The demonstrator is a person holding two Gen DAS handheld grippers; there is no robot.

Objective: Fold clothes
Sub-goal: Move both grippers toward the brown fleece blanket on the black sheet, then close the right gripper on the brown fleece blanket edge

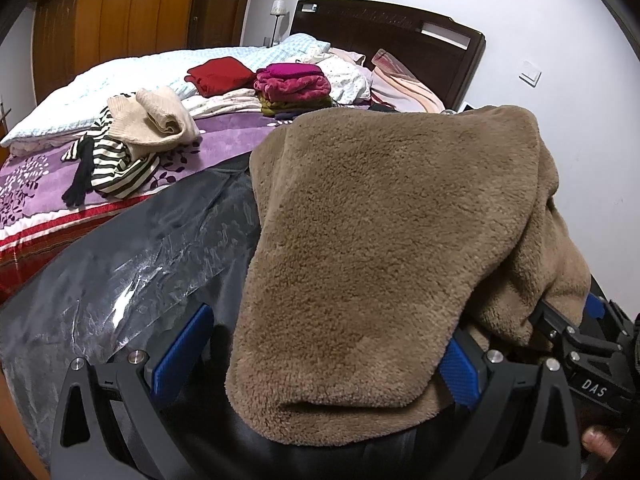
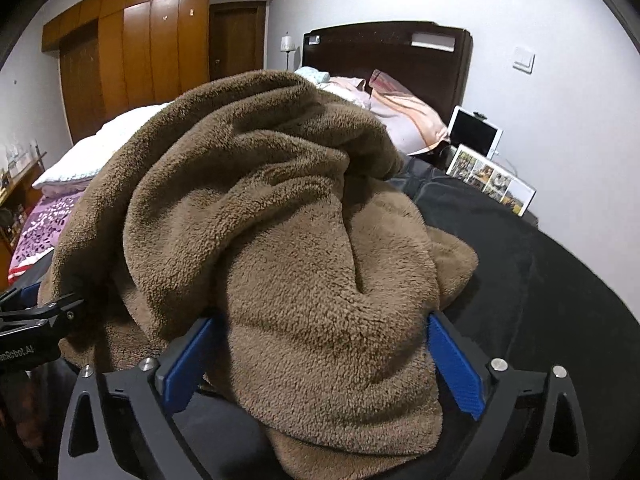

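Brown fleece garment (image 1: 384, 264) draped between the left gripper's (image 1: 320, 364) spread blue fingers, apparently not pinched; folded clothes (image 1: 294, 88) on the bed (image 1: 224, 152) beyond.

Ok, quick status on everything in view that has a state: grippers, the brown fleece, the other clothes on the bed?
Left gripper: open, fleece between its fingers.
Right gripper: open, fleece between its fingers.
Brown fleece: bunched, unfolded.
Red garment: folded.
Magenta stack: folded, piled.
Cream sweater: crumpled.
Striped garment: crumpled.
Tablet: screen dark.

White walls (image 2: 560, 8) enclose the room. A dark wooden headboard (image 1: 384, 26) backs the bed (image 1: 48, 168), a small lamp (image 1: 278, 8) beside it, and an orange-brown wardrobe (image 2: 132, 52) lines the far wall.
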